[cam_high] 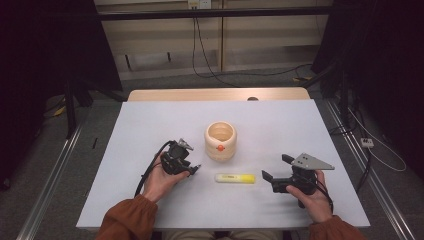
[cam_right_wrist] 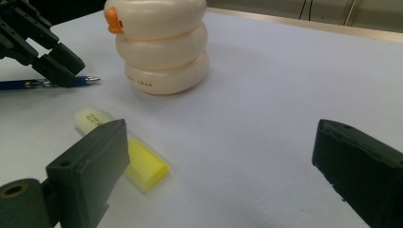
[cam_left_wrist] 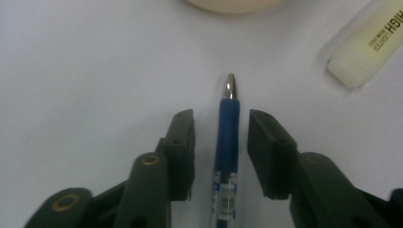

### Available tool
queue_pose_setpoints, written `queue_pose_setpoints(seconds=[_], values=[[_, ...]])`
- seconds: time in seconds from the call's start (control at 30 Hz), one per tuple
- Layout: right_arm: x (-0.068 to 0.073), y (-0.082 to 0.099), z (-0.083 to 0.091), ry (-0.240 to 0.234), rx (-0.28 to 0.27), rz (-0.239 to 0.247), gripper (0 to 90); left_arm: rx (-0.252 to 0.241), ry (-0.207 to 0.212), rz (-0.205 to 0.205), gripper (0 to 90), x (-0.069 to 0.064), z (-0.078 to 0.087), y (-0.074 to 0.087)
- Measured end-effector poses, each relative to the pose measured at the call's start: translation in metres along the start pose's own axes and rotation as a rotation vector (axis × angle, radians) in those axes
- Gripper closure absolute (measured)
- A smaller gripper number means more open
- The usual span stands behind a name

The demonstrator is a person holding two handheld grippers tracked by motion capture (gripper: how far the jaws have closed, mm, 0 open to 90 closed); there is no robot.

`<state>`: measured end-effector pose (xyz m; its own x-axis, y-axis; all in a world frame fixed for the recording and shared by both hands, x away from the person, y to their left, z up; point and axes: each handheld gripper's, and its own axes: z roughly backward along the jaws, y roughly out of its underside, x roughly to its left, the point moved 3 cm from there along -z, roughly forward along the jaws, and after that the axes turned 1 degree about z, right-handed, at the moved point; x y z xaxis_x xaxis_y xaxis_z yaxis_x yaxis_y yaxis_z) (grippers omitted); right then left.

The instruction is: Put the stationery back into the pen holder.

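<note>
pen (cam_left_wrist: 226,142): blue barrel, silver tip, lying centre frame | left gripper (cam_left_wrist: 221,124): jaws part-open astride pen, pads apart from it | right gripper (cam_right_wrist: 218,156): jaws wide, nothing held, lower frame

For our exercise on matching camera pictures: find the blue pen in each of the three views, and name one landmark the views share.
High view: the blue pen shows just its tip, poking right of the left tongs.
Left gripper view: lower centre, lying between the two jaws, tip pointing up.
Right gripper view: far left edge, lying flat under the left tongs.
Shared landmark: the yellow highlighter, near the cream duck-shaped pot.
</note>
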<state>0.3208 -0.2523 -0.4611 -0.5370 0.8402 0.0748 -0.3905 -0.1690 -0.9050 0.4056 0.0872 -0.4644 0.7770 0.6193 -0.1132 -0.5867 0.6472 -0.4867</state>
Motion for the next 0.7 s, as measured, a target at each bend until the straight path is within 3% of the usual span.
queue_pose_setpoints(seconds=[0.43, 0.7], values=[[0.0003, 0.0001, -0.0002, 0.001, 0.000, 0.002, 4.9, 0.037, -0.027, -0.031, 71.1, -0.0018, -0.0017, -0.0018], [0.0004, 0.0002, -0.0002, 0.000, 0.000, 0.001, 4.9, 0.047, 0.000, -0.014, 80.0, -0.0017, -0.0019, -0.0025]])
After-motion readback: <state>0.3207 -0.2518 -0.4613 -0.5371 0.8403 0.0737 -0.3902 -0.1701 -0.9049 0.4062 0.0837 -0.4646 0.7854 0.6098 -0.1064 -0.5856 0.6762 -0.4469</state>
